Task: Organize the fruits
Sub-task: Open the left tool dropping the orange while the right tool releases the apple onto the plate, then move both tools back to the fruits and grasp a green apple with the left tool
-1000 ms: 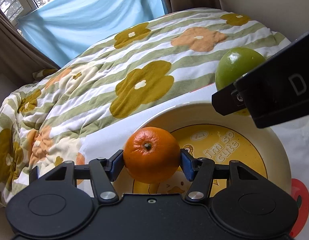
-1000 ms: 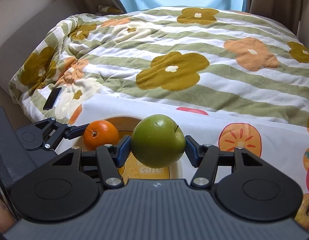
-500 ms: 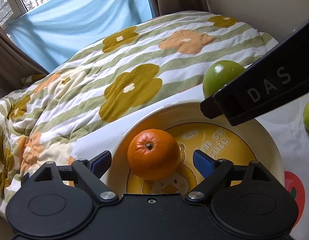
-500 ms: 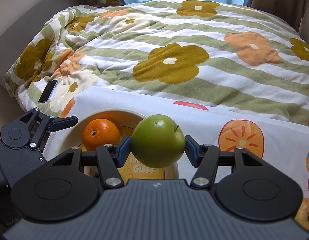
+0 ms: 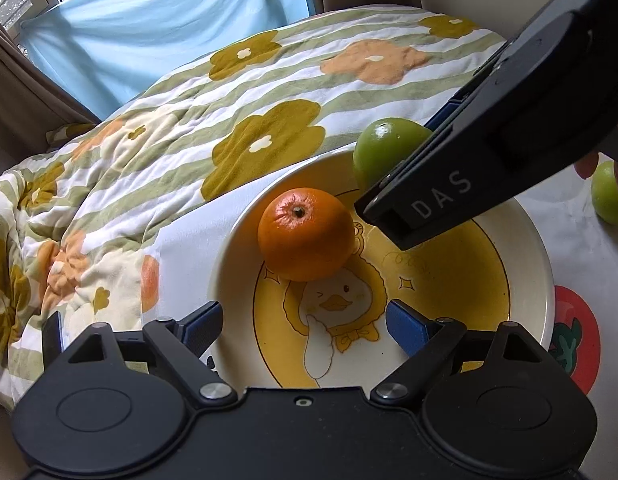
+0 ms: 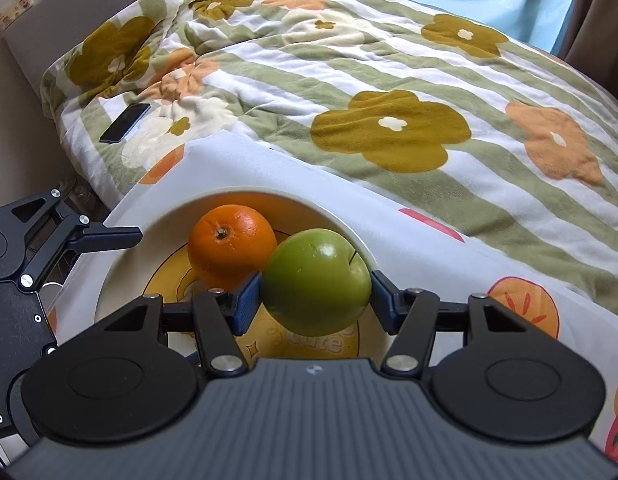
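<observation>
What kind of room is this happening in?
Most likely a bedroom: a flowered quilt covers a bed, with a phone lying on it, and a curtained window behind.

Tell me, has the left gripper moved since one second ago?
Yes. The left gripper opened and pulled back from the round orange, which now sits on the yellow duck plate.

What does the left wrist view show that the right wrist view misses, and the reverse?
Only the left wrist view shows the plate's duck drawing and a second green fruit beyond the plate.

Only the right wrist view shows a phone on the quilt.

Both show the orange on the plate and the green apple in the right gripper.
</observation>
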`<action>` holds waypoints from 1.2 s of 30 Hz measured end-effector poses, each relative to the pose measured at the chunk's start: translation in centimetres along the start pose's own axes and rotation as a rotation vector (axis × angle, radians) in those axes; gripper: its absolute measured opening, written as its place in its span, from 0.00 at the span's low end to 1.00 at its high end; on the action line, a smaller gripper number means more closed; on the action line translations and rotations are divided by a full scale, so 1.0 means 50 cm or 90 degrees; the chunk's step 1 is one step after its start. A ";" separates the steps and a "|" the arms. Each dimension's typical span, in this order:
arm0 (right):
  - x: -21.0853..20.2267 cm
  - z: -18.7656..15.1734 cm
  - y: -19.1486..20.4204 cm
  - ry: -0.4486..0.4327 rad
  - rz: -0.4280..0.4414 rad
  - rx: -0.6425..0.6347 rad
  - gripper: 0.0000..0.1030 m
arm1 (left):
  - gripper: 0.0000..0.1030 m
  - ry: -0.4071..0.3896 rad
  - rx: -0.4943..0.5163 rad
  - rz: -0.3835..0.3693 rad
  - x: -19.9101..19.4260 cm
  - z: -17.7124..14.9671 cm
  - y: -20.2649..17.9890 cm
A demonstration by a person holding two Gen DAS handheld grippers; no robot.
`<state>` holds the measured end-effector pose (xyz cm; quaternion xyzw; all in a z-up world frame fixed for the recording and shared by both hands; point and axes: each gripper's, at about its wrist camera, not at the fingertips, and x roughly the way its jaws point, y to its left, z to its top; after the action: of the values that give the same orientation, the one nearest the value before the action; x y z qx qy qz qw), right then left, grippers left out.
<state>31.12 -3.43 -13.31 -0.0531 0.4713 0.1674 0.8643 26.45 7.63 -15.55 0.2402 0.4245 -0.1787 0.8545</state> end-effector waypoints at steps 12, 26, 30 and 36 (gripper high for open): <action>-0.027 -0.011 0.005 -0.054 -0.020 -0.011 0.99 | 0.89 -0.013 -0.014 0.005 -0.013 -0.003 0.003; -0.124 -0.036 -0.007 -0.091 -0.053 0.041 0.99 | 0.89 -0.047 -0.023 0.020 -0.082 0.009 -0.011; -0.183 -0.064 -0.022 -0.112 -0.058 0.064 1.00 | 0.89 -0.065 -0.041 0.032 -0.132 0.018 -0.033; -0.286 -0.134 -0.063 -0.154 -0.080 0.081 1.00 | 0.91 -0.096 -0.057 0.053 -0.209 0.027 -0.096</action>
<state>19.69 -11.50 -5.31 -0.0069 0.3692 0.0881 0.9251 18.87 4.01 -7.62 0.2050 0.3564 -0.1414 0.9005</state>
